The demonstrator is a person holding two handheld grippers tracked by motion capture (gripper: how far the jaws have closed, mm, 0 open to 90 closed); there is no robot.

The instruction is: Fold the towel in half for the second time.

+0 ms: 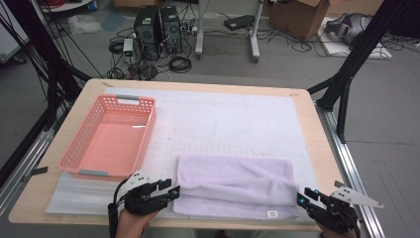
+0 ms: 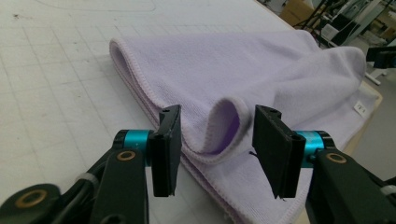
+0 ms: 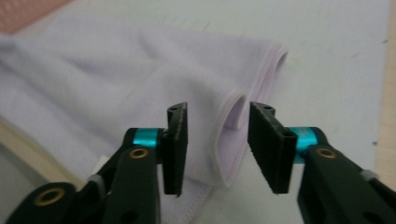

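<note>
A lilac towel (image 1: 233,181) lies folded on the white mat, near the table's front edge. My left gripper (image 1: 174,190) sits at its front left corner. In the left gripper view the jaws (image 2: 217,144) stand open, with a curled-up corner of the towel (image 2: 233,60) loose between them and not pinched. My right gripper (image 1: 301,196) is at the towel's front right corner. In the right gripper view it is open (image 3: 217,140), with a raised hemmed fold of the towel (image 3: 116,79) in the gap, free of both pads.
A pink slotted basket (image 1: 147,134) stands at the left of the mat (image 1: 223,114), with nothing in it. The wooden table (image 1: 317,148) ends close in front of both grippers. A small white label (image 1: 271,214) shows on the towel's front hem.
</note>
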